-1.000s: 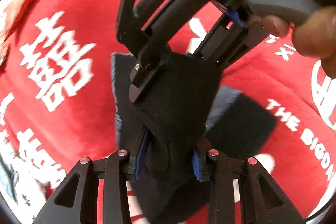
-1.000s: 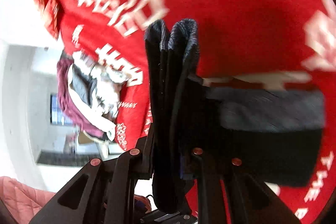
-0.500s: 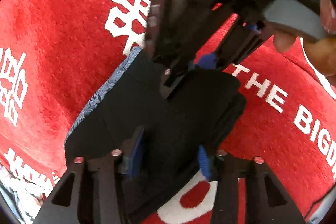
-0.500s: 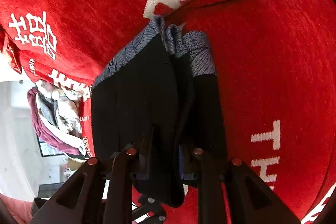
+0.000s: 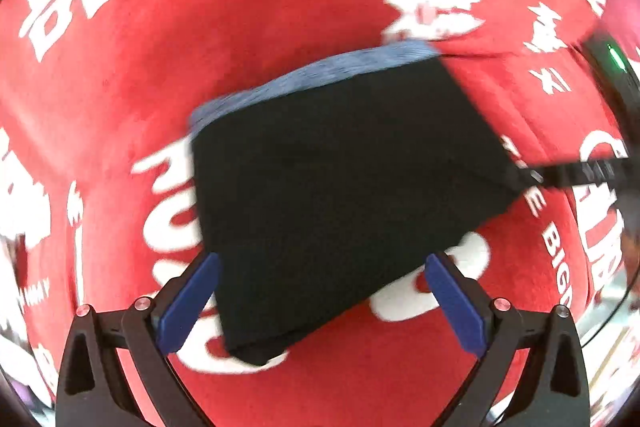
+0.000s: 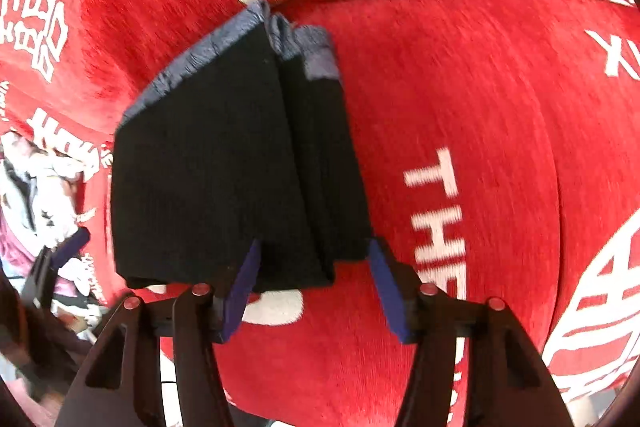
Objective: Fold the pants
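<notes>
You've got the red blanket [image 5: 280, 7] with white lettering filling everything, and the folded black pants [image 5: 340, 187] lying flat on it. Your left gripper [image 5: 320, 299] is opening wide, pads clear of the cloth. Your right gripper [image 6: 316, 287] is opening too, pants edge between its jaws, not pinched
</notes>
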Action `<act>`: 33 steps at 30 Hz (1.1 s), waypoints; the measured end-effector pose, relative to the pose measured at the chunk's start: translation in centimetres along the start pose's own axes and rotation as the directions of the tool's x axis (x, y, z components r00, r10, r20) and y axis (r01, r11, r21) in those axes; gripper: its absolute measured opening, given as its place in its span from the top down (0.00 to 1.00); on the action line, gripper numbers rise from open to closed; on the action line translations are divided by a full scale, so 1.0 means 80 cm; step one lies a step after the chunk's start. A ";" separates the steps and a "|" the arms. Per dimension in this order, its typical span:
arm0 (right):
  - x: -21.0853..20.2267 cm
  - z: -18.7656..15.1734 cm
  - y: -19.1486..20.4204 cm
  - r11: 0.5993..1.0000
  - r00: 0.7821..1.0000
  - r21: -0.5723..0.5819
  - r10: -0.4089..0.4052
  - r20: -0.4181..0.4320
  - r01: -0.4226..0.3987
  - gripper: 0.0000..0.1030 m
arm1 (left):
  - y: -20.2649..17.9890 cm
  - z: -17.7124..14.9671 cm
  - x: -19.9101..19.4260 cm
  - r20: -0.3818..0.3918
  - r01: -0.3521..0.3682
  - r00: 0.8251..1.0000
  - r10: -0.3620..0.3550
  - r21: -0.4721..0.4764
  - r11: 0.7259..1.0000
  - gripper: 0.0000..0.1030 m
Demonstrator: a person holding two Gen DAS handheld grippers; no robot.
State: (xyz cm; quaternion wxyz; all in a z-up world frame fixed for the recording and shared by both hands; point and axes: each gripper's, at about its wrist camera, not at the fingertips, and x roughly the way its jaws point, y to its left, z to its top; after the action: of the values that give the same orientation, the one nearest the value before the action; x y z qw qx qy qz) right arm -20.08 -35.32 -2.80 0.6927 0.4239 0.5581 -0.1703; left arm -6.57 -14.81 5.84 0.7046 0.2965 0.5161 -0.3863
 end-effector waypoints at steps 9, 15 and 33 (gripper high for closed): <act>-0.026 -0.007 -0.002 0.998 0.998 0.035 -0.045 0.037 0.044 0.33 | 0.085 -0.010 0.029 -0.134 0.026 0.989 -0.062 -0.255 0.967 0.00; -0.045 -0.010 0.012 1.000 0.999 0.007 0.011 0.046 -0.012 0.25 | 0.096 -0.011 0.041 -0.163 0.038 0.983 -0.089 -0.293 0.955 0.00; -0.012 0.026 0.013 0.999 0.999 -0.023 0.033 0.005 -0.033 0.18 | 0.110 0.012 0.075 -0.188 0.047 0.976 -0.111 -0.316 0.948 0.00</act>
State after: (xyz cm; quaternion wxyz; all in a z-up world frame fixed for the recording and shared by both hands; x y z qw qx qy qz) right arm -18.35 -36.54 -1.44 0.7017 0.4247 0.5511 -0.1534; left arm 2.44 -12.38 0.56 0.6699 0.1991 0.6510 -0.2962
